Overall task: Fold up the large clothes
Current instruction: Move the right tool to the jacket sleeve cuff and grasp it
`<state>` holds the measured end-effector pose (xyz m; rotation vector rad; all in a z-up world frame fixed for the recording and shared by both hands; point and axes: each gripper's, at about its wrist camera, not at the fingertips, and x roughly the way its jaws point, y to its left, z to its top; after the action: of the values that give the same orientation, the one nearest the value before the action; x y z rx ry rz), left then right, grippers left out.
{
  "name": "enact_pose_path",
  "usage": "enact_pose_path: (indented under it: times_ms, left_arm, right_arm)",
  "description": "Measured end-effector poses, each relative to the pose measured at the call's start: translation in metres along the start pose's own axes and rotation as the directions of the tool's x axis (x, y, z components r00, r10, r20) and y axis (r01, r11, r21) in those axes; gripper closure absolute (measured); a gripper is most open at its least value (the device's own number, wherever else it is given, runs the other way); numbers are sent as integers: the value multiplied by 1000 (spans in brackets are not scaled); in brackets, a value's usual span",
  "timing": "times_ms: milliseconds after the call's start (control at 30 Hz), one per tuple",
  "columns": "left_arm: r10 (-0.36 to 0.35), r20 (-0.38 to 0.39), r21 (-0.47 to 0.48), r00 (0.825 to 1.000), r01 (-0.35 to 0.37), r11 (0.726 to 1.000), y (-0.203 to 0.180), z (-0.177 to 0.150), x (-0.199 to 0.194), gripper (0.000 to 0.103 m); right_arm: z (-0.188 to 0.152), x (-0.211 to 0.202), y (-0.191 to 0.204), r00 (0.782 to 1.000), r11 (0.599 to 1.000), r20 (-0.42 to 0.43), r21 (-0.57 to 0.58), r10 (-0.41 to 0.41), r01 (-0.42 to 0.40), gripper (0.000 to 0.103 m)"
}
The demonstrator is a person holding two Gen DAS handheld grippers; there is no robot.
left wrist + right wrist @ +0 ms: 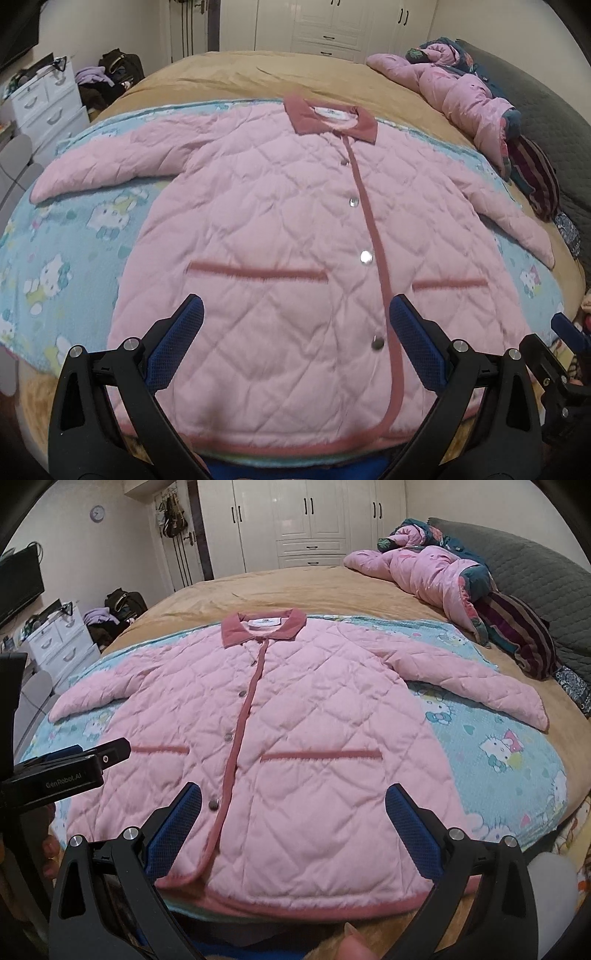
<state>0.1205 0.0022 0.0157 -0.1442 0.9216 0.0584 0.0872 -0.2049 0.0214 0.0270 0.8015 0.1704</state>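
Observation:
A pink quilted jacket [280,229] with a darker pink collar, placket and hem lies flat and buttoned on a blue cartoon-cat blanket [66,266], sleeves spread to both sides. It also shows in the right wrist view [303,731]. My left gripper [295,314] is open and empty, hovering over the jacket's lower front near the hem. My right gripper [293,797] is open and empty over the lower hem too, to the right of the left one. The right gripper's tip shows in the left wrist view [569,328], and the left gripper shows in the right wrist view [74,764].
The blanket [498,738] lies on a tan bedspread [258,70]. A pile of pink and patterned clothes [476,96] sits at the bed's far right by a grey headboard [535,568]. A white drawer unit [48,99] and bags stand left; wardrobes [306,517] behind.

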Motion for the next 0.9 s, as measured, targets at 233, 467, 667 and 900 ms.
enact_pose_path:
  times_ms: [233,467,667,900]
  left_arm:
    - [-13,-14,15,1000,13,1000,-14,31,23,9]
    - [-21,-29,25,999,22,999,-30,58,45,9]
    - [-28,-24,44,999,29,999,-47,84,66,9]
    - [-16,-45,62,999,18,998,-65,106,98,9]
  right_arm:
    - [33,18,-17,1000,1000,11,24,-12,12,4]
    - [64,39,-42,999,997,17,65,-41,40,4]
    - [91,63,-77,997,991,18,115,-70,67,4]
    - [110,97,-129,988,970,-16,184,-156,156,4]
